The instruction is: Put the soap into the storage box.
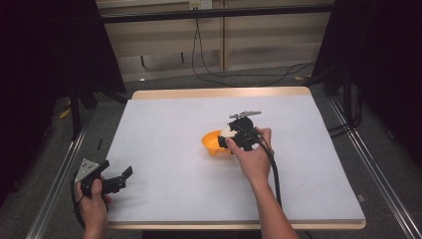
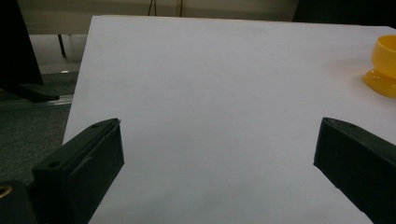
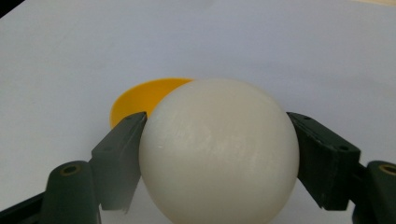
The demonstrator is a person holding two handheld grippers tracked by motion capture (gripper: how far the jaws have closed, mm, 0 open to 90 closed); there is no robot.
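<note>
A white ball sits clamped between the two black jaws of my right gripper, which is shut on it. Just behind the ball lies a yellow cup. In the high view the right gripper holds the white ball over the yellow cup near the middle of the table. My left gripper rests low at the front left corner of the table, its jaws spread wide with nothing between them. In the left gripper view, the yellow cup stands upright on its foot far off at the right edge.
A white sheet covers the table, whose wooden rim shows at the back and front. Metal rails run along both sides on the floor. Black cables lie on the floor behind the table, and dark curtains hang at left and right.
</note>
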